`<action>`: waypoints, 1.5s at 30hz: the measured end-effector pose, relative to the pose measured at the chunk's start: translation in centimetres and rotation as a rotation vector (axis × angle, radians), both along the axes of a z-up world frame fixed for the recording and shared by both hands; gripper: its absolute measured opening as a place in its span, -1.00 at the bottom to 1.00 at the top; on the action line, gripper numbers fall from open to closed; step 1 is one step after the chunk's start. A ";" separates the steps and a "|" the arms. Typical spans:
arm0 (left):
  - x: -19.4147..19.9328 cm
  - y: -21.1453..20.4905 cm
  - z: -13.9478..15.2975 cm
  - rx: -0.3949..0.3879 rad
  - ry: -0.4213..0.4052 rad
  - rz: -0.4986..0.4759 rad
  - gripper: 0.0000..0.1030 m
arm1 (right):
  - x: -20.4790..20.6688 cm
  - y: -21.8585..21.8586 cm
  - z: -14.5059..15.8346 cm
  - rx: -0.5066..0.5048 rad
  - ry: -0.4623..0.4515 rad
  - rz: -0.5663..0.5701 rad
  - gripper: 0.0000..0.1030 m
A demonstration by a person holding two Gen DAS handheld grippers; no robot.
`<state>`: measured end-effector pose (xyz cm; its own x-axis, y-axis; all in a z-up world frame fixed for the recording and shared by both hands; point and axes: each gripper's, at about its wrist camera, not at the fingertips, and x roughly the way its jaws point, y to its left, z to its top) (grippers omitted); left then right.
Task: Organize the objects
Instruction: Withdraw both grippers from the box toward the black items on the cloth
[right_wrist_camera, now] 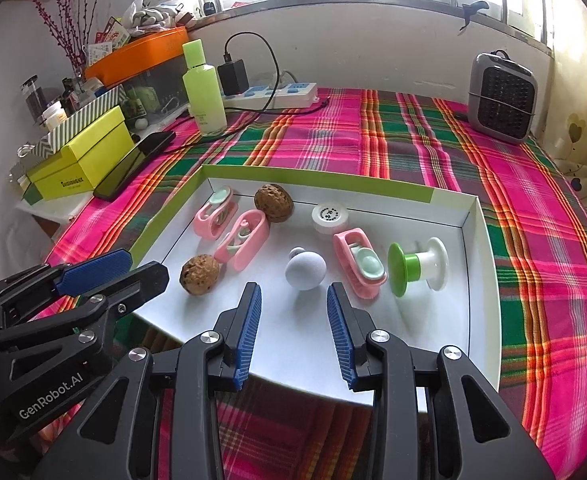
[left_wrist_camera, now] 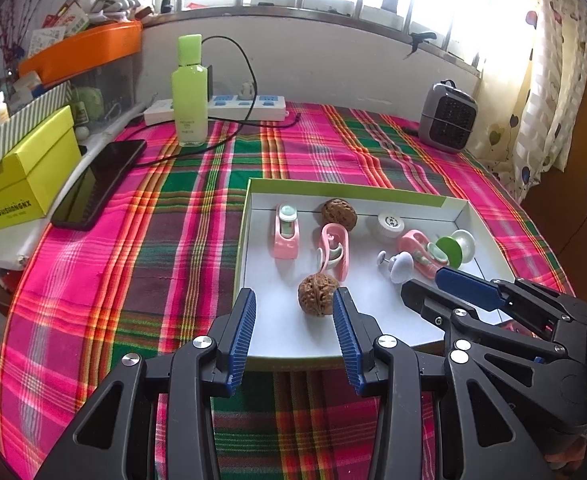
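a plaid tablecloth (right_wrist_camera: pixel 413 152) in pink, green and orange covers the table, and on it lies a shallow white tray (right_wrist_camera: pixel 481 264) with a green rim. behind the tray stand a grey heater (right_wrist_camera: pixel 501 98), a tall green bottle (right_wrist_camera: pixel 203 88), a white power strip (right_wrist_camera: pixel 277 94) and, off to the left, a yellow box (right_wrist_camera: pixel 81 156) with a black phone (right_wrist_camera: pixel 133 166) beside it.

the left gripper (left_wrist_camera: pixel 293 308) hovers over the near left edge of the tray, jaws partly open with nothing between the pads. the near walnut (left_wrist_camera: pixel 317 294) lies on the tray floor just ahead of the fingertips, closer to the right-hand finger; from this view it is hard to say whether that finger touches it.

the right gripper (right_wrist_camera: pixel 293 300) hangs over the tray's near edge, jaws likewise partly open and empty. the pale round knob (right_wrist_camera: pixel 305 269) lies just ahead of the gap, roughly centred on it, apart from both pads.

further in are three pink clips (right_wrist_camera: pixel 249 246), one of them right of the knob, a green and white spool (right_wrist_camera: pixel 415 266) on its side, a white round cap (right_wrist_camera: pixel 329 218), and a second walnut (right_wrist_camera: pixel 273 203) near the back wall.
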<state>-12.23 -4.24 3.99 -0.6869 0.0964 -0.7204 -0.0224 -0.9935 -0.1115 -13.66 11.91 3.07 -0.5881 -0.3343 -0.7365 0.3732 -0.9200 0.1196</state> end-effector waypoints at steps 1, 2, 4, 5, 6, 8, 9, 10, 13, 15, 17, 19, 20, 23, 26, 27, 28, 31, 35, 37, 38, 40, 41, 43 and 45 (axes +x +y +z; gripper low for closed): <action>0.2 -0.1 0.1 0.004 0.003 0.002 -0.25 | 0.2 0.0 0.0 -0.002 0.001 0.000 -0.30; 0.4 -0.2 0.1 0.007 0.003 0.005 -0.25 | 0.4 0.1 0.0 -0.001 0.001 0.001 -0.30; 0.7 -0.3 0.2 0.000 0.007 0.014 -0.25 | 0.7 0.1 0.1 0.000 0.006 0.003 -0.30; 1.0 -0.4 0.2 0.000 0.009 0.017 -0.25 | 0.9 0.1 0.2 0.000 0.008 0.002 -0.30; 1.2 -0.5 0.3 0.002 0.010 0.020 -0.25 | 1.2 0.1 0.2 -0.001 0.010 0.002 -0.30; 1.8 -0.7 0.4 0.005 0.017 0.027 -0.25 | 1.7 0.2 0.4 -0.007 0.016 0.005 -0.29; 2.1 -0.7 0.5 -0.003 0.025 0.035 -0.25 | 2.0 0.2 0.6 -0.008 0.020 0.009 -0.29; 2.4 -0.7 0.6 -0.013 0.033 0.039 -0.25 | 2.3 0.2 0.7 -0.006 0.027 0.013 -0.29; 3.2 -0.7 0.8 -0.013 0.044 0.042 -0.25 | 3.1 0.3 1.0 -0.006 0.039 0.016 -0.29; 3.6 -0.7 0.9 -0.012 0.050 0.045 -0.25 | 3.6 0.4 1.2 -0.011 0.045 0.016 -0.29; 4.0 -0.6 1.0 -0.020 0.058 0.044 -0.25 | 4.1 0.5 1.4 -0.015 0.052 0.018 -0.29; 4.5 -0.5 1.0 -0.025 0.060 0.042 -0.25 | 4.5 0.6 1.5 -0.020 0.057 0.018 -0.29; 4.6 -0.4 0.9 -0.027 0.059 0.040 -0.25 | 4.7 0.7 1.5 -0.022 0.057 0.017 -0.29; 5.2 -0.2 0.7 -0.028 0.056 0.036 -0.25 | 5.4 1.0 1.4 -0.030 0.055 0.017 -0.29; 5.8 0.0 0.5 -0.023 0.055 0.033 -0.25 | 6.1 1.1 1.2 -0.027 0.054 0.023 -0.29; 5.9 0.1 0.4 -0.024 0.053 0.033 -0.25 | 6.3 1.1 1.1 -0.024 0.052 0.022 -0.29; 6.1 0.1 0.3 -0.025 0.052 0.033 -0.25 | 6.4 1.2 1.0 -0.023 0.051 0.021 -0.29; 6.6 0.5 -0.1 -0.026 0.045 0.025 -0.25 | 7.0 1.7 0.7 -0.034 0.046 0.012 -0.28; 7.1 1.0 -0.5 -0.022 0.040 0.007 -0.25 | 7.9 2.5 0.5 -0.034 0.047 0.006 -0.28; 7.3 1.2 -0.6 -0.008 0.038 -0.003 -0.25 | 8.3 2.9 0.4 -0.034 0.049 0.000 -0.28; 7.4 1.4 -0.8 -0.007 0.035 -0.003 -0.25 | 8.5 3.2 0.4 -0.034 0.049 -0.003 -0.28; 7.5 1.6 -0.9 0.001 0.032 -0.010 -0.25 | 8.8 3.6 0.3 -0.030 0.049 -0.011 -0.28; 7.6 1.8 -1.1 0.009 0.030 -0.016 -0.25 | 9.0 3.9 0.2 -0.031 0.049 -0.015 -0.28; 7.9 2.2 -1.3 0.014 0.023 -0.028 -0.25 | 9.2 4.4 0.1 -0.028 0.048 -0.023 -0.28; 8.0 2.7 -1.5 0.016 0.018 -0.045 -0.25 | 9.5 4.9 -0.1 -0.026 0.050 -0.033 -0.28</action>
